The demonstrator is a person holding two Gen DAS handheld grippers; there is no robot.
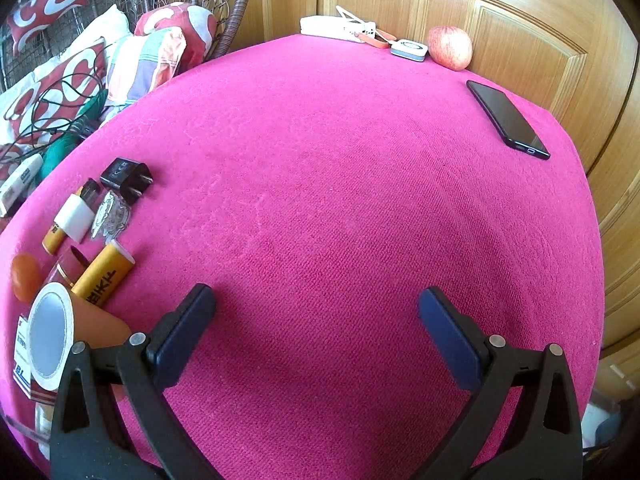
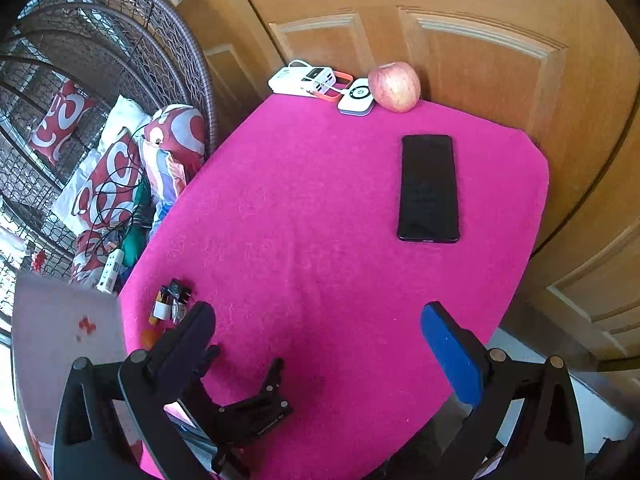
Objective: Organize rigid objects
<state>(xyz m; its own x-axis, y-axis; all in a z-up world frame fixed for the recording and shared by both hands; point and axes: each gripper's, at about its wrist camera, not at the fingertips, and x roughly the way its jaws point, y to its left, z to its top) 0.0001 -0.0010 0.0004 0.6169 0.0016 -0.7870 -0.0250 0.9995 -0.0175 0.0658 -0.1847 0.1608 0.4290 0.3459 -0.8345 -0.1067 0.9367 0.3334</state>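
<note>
The left gripper hangs low over the pink cloth, jaws spread wide with nothing between them. Only its view shows the small clutter at the cloth's left edge clearly: a black plug, a white block lying across a yellow battery, a yellow tube, a tape roll and an orange ball, all packed close together, some touching.

The right gripper is also gaping and empty, held higher. Its view takes in the whole cloth and, below its left finger, the left gripper near the front edge. The clutter is small here and hard to tell apart.

Both views show the phone lying flat near the right edge, well apart from everything else. At the far edge against the wooden doors sit a white power bank, a small white device and an apple, the device just beside the apple.

The cloth's middle is bare between the left clutter and the phone. A wicker chair with cushions stands beyond the left edge.
</note>
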